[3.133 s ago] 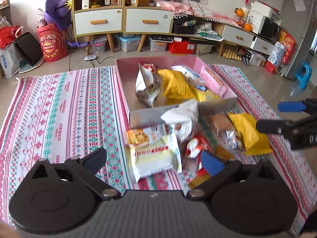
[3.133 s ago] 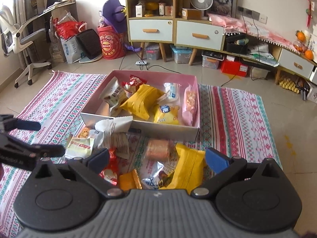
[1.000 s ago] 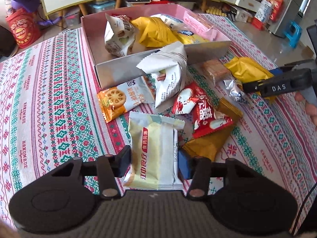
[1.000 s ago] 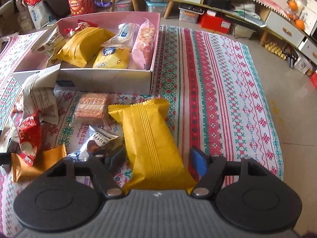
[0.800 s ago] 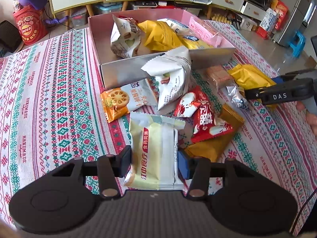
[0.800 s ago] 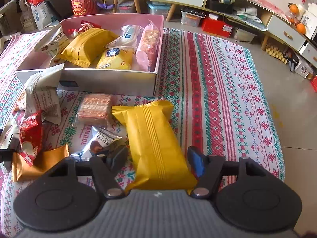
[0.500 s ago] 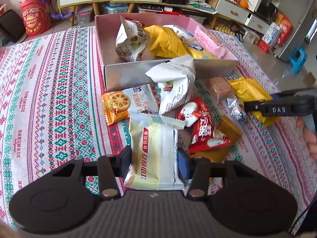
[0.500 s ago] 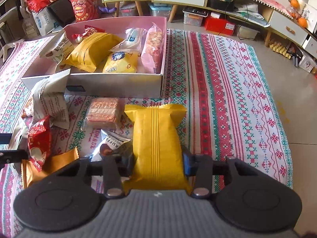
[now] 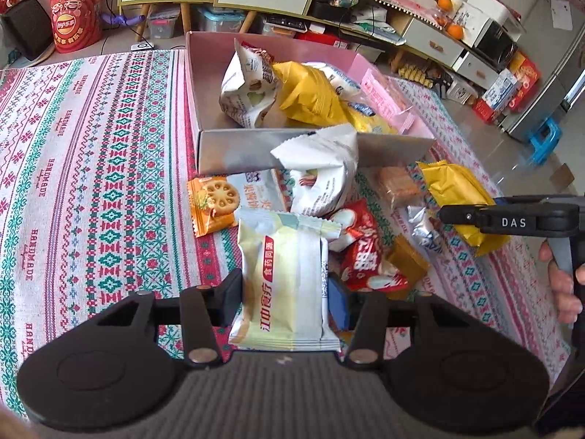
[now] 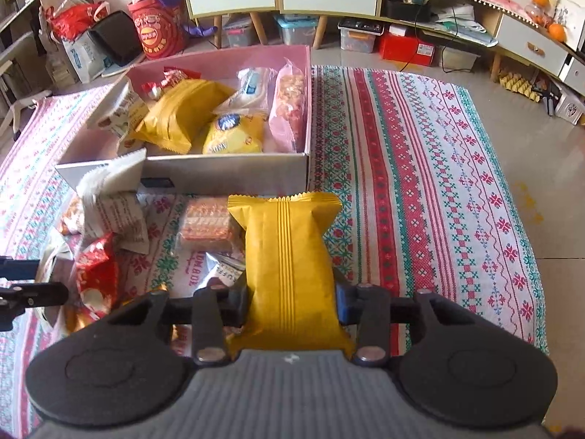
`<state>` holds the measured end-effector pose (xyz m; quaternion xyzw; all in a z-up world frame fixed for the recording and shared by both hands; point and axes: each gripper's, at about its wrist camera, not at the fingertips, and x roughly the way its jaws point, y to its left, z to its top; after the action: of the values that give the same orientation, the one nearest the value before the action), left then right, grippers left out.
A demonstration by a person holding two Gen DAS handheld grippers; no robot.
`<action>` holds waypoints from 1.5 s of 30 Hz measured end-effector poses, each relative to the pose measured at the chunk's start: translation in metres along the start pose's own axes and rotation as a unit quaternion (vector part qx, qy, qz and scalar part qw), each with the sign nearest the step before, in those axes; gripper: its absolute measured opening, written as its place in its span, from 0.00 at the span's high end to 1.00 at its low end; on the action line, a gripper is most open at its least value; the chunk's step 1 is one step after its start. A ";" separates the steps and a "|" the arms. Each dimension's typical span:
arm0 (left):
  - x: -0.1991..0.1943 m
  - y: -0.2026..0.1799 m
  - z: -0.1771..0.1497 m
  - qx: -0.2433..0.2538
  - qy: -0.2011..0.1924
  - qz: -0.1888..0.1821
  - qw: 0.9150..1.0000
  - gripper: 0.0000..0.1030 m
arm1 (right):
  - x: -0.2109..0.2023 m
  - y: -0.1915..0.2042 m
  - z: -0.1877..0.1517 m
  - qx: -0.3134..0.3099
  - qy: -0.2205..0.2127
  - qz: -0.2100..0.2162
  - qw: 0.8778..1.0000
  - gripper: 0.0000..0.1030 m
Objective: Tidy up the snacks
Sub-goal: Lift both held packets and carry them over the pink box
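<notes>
Left claw (image 9: 283, 292) clenched on pale cream packet (image 9: 281, 285); right claw (image 10: 290, 298) clenched on yellow packet (image 10: 289, 263). Pink box (image 10: 219, 173) at 12 o'clock, crowded. Risk: slick wrappers slipping out, white pouch (image 9: 321, 175) on front wall snagging delivery.

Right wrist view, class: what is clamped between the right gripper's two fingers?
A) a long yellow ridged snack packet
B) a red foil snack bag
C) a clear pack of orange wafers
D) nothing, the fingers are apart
A: the right gripper has both fingers pressed against the sides of the long yellow ridged snack packet, which sticks out forward toward the pink cardboard box.
</notes>
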<state>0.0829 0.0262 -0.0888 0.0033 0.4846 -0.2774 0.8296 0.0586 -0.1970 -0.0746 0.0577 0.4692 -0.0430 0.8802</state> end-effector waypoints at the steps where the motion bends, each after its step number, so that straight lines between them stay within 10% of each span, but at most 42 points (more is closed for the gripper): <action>1: -0.002 0.000 0.000 0.000 -0.002 -0.002 1.000 0.47 | -0.002 0.000 0.001 0.003 -0.002 0.003 1.000 0.63; 20: -0.026 -0.001 0.055 -0.038 -0.057 -0.038 0.997 0.47 | -0.028 0.014 0.027 0.043 -0.034 0.070 0.996 0.63; 35: 0.033 0.006 0.117 -0.115 -0.028 -0.072 0.990 0.47 | -0.014 0.009 0.071 0.076 -0.059 0.104 0.990 0.63; 45: 0.045 0.005 0.132 -0.086 -0.032 -0.006 0.996 0.47 | 0.009 0.012 0.088 0.079 -0.043 0.094 0.992 0.63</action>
<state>0.2079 -0.0258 -0.0567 -0.0799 0.4802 -0.2396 0.8400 0.1376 -0.1979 -0.0330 0.1689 0.4181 0.0001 0.8925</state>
